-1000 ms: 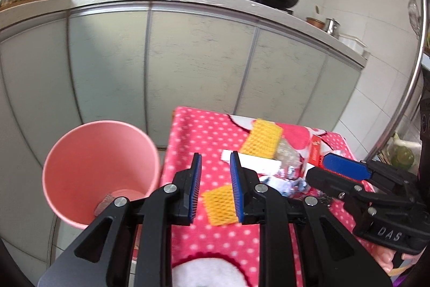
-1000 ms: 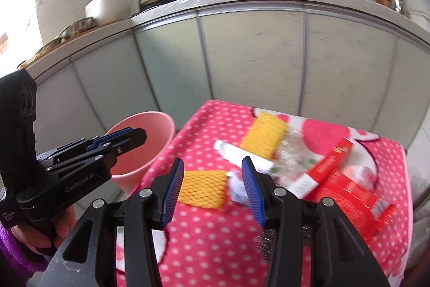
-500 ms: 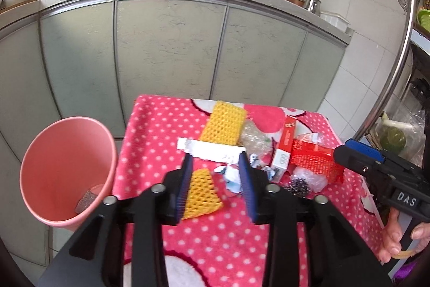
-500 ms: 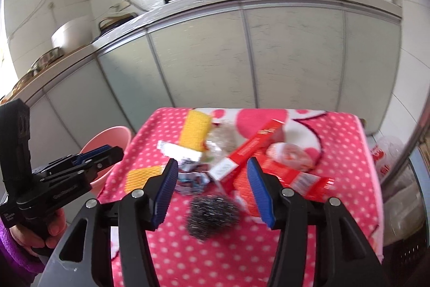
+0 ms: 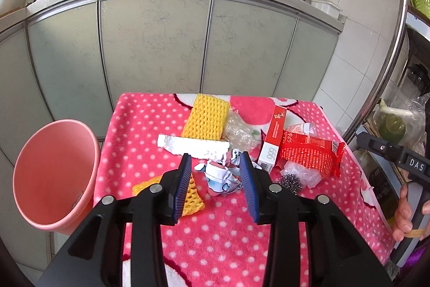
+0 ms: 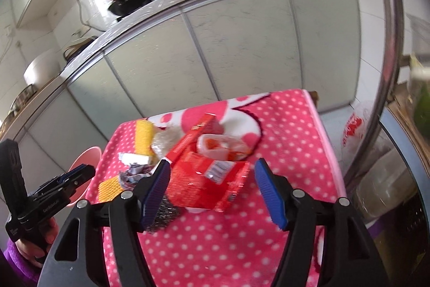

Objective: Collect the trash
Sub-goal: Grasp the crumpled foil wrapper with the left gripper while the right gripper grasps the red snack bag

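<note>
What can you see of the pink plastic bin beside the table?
The pink plastic bin is a round, smooth-walled bucket that widens toward its open rim. It stands on the floor at the left edge of the table covered in a pink polka-dot cloth, in front of the grey cabinet doors, and looks tilted only through the fisheye lens. Deep inside, one small greyish piece shows near the bottom. Neither hand-held gripper touches it.

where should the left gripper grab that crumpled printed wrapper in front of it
Pinch the raised middle of the crumpled wrapper, coming down from above and the near side. It lies bunched up on the pink cloth, so its folds give the pads something to close on. The left gripper is open, its jaws having just widened, and already straddles it; the white strip lies just behind.
</note>
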{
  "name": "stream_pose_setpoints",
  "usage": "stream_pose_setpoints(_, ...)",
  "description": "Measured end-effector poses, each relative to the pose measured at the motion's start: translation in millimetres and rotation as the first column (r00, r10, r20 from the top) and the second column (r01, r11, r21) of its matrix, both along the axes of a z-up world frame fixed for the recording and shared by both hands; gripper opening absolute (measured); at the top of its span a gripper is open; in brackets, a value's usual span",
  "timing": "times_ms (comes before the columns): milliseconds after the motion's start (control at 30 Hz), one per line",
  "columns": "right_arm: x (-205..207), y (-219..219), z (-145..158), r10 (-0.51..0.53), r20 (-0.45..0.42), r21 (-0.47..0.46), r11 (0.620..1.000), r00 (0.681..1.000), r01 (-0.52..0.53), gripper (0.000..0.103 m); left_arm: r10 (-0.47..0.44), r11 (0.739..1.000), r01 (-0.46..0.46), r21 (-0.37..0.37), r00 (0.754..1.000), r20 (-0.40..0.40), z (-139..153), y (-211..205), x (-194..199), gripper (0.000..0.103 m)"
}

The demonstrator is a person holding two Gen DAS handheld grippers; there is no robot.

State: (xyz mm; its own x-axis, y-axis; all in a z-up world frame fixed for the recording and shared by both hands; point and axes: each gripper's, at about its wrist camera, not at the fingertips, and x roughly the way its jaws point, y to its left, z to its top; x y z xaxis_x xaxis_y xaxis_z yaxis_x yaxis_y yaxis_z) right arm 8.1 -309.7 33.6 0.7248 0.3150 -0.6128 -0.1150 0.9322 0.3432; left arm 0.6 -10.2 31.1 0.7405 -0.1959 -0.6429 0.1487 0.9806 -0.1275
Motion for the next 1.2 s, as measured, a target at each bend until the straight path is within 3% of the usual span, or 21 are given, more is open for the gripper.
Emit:
stream_pose_setpoints(367, 8, -23, -22, -0.042, -0.061, 0.06, 0.997, 0.997, 0.046, 0.067, -0.018, 0.999, 0.019, 0.026, 1.0, -0.022, -11, -10, 4, 0.037)
stream_pose_setpoints(800, 16, -20, -43, 0.015, -0.119, 0.146, 0.989, 0.993, 0.002, 0.067, -0.064, 0.995, 0.07, 0.073, 0.995, -0.078, -34, -23, 8, 0.037)
stream_pose_setpoints(1200, 31, -14, -58, 0.061, -0.161, 0.258, 0.966, 0.985, -0.018, 0.066, -0.022, 0.994, 0.032, 0.105, 0.995, -0.095, -51, -30, 32, 0.038)
